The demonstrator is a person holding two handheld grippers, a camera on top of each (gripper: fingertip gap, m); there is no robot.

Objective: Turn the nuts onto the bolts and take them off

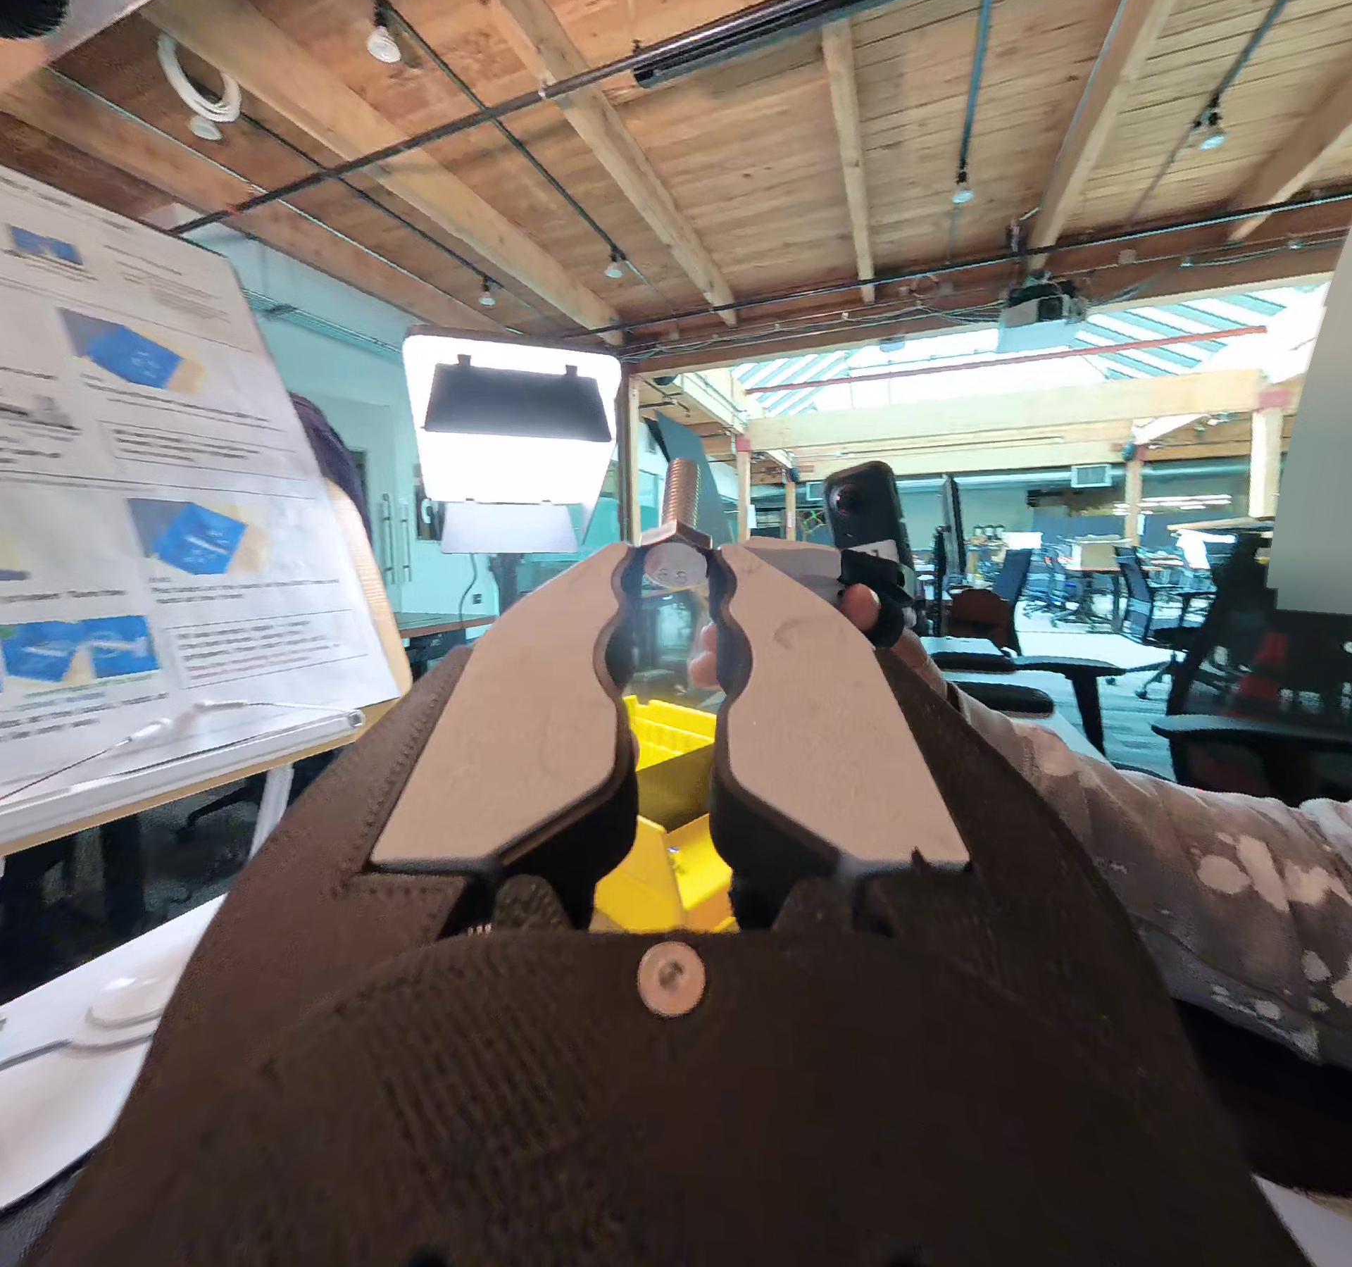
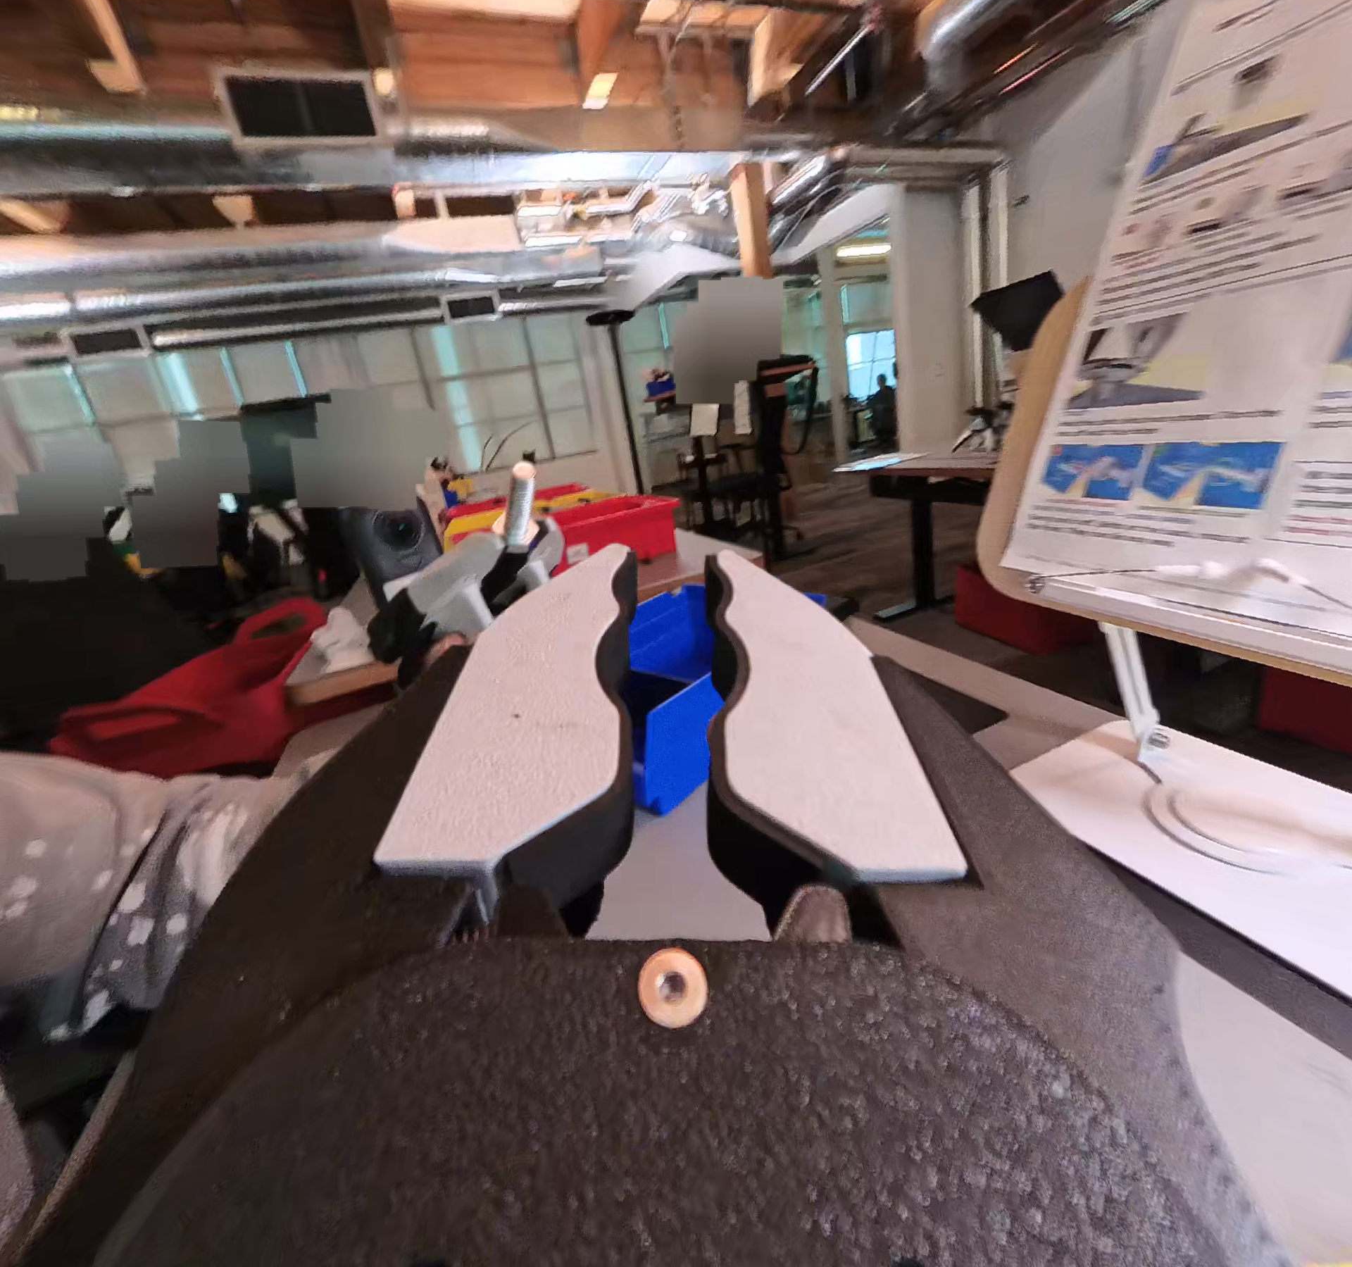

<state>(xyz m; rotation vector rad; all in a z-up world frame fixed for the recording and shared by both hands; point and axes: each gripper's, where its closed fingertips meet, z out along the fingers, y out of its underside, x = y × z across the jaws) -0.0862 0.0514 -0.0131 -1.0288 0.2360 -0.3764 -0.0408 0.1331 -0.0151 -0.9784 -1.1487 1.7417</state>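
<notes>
The silver threaded steel bolt (image 1: pixel 677 509) is standing just above frame centre, its hex head pinched between the grey tips of the left gripper (image 1: pixel 674 568), shank pointing up. The right gripper (image 2: pixel 669 577) is holding nothing, its jaws narrowly parted over a blue plastic bin (image 2: pixel 669 712) at centre.

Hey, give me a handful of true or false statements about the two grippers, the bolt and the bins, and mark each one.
1. The left gripper grips a bolt by its head. True.
2. The bolt's threaded shank points down. False: it points up.
3. The right gripper holds a nut. False: it is open and empty.
4. A blue bin shows between the right gripper's fingers. True.
5. A nut sits on the bolt. False: the visible shank is bare.
</notes>
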